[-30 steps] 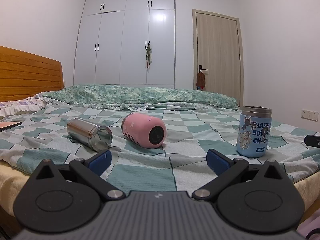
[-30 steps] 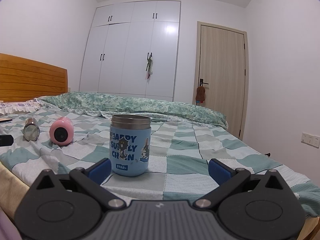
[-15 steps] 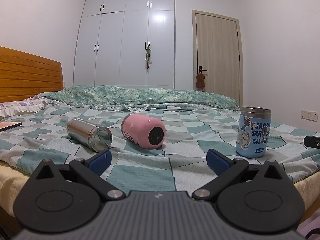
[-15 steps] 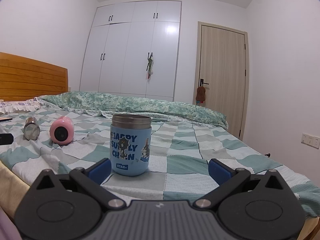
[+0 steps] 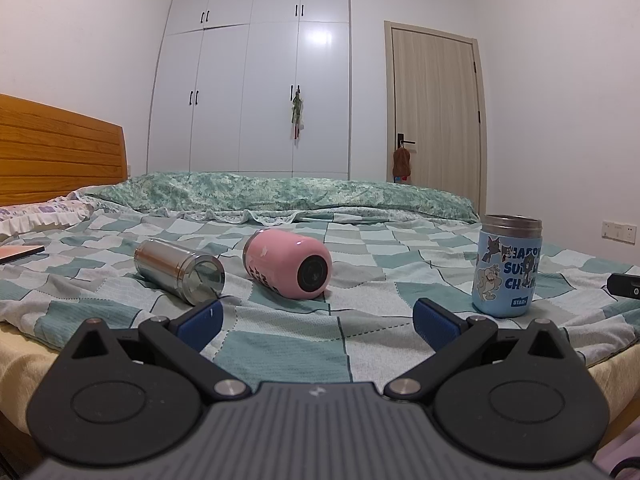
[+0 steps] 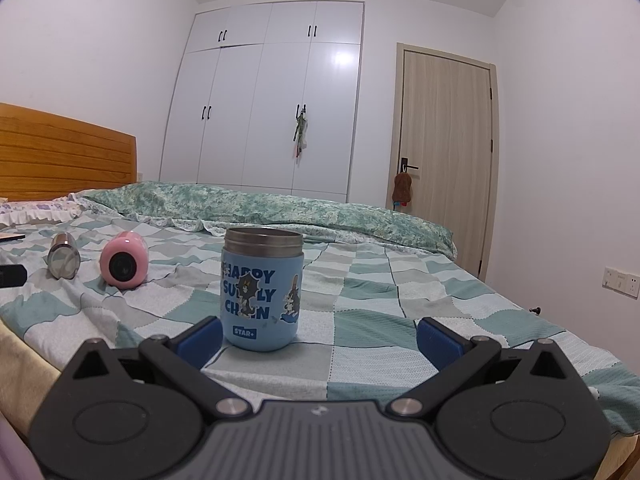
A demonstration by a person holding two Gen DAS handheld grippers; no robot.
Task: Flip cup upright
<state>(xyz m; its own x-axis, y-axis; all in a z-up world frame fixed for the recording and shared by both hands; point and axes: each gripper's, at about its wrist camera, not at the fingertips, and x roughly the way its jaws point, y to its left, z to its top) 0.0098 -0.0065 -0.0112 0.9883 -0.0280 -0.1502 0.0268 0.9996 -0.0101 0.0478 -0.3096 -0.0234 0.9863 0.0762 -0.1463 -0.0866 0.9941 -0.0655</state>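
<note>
A pink cup [image 5: 286, 263] lies on its side on the checked bedspread, its dark end facing me; it also shows in the right wrist view [image 6: 123, 259]. A steel cup [image 5: 180, 271] lies on its side to its left, also in the right wrist view [image 6: 63, 255]. A blue cartoon cup [image 5: 507, 266] stands upright at the right, and in the right wrist view [image 6: 261, 288] it stands just ahead of the left finger. My left gripper [image 5: 318, 320] is open and empty, short of the pink cup. My right gripper [image 6: 320, 338] is open and empty.
The bed [image 5: 360, 292] has a wooden headboard [image 5: 60, 152] at the left and a rumpled green quilt [image 5: 280, 194] at the far side. A flat book [image 5: 20, 252] lies far left. A black object [image 5: 624, 286] lies at the right edge. Wardrobe and door stand behind.
Both views have shifted only slightly; the cups have not moved and both grippers stay open.
</note>
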